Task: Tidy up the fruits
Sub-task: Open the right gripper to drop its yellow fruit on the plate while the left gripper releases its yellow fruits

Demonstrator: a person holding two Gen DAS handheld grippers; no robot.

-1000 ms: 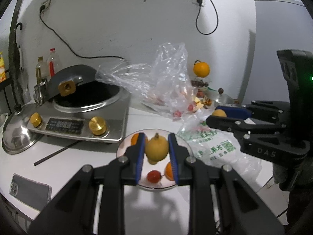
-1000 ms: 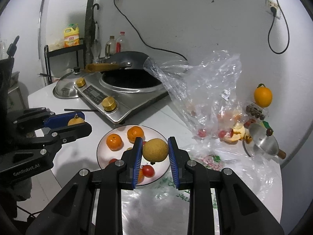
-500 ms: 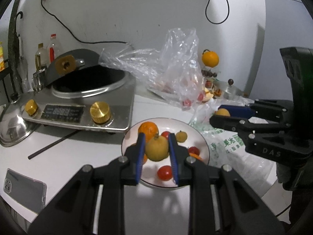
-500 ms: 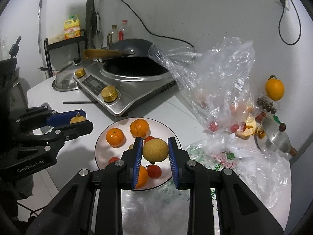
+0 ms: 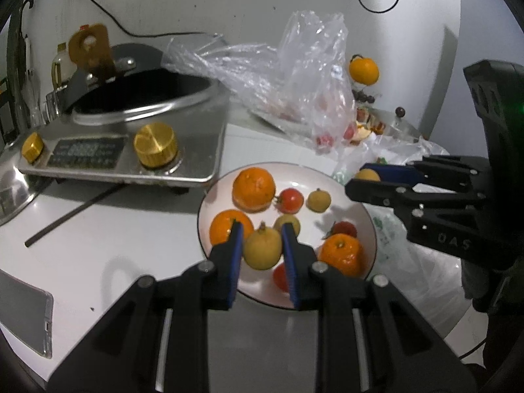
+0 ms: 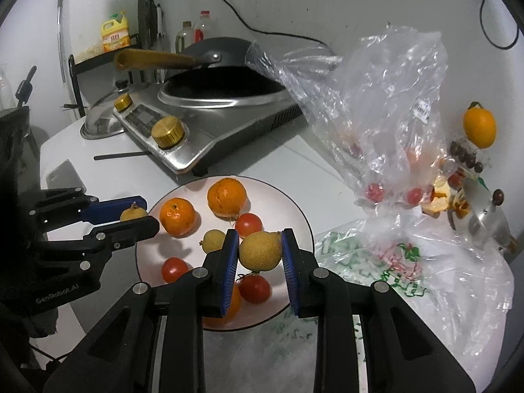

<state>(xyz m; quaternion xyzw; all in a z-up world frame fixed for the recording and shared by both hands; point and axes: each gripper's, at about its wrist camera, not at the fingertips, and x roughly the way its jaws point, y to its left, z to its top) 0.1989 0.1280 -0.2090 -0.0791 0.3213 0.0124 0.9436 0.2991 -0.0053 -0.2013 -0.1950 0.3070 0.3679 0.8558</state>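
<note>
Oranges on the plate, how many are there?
3. One orange at the far side of the plate, one at its left edge, one near right. The left gripper may hide more.

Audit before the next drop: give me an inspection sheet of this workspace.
Surface: white table, crowded.
Job's things: plate with oranges, tomatoes, small yellow fruit.
Clutter: cooker, wok, plastic bags, lid, phone, chopstick, peels.
Grippers: left claw and right claw each grip a yellow fruit above the plate.
Cables: black cords on the wall.
Surroundings: white wall, rack with bottles.
</note>
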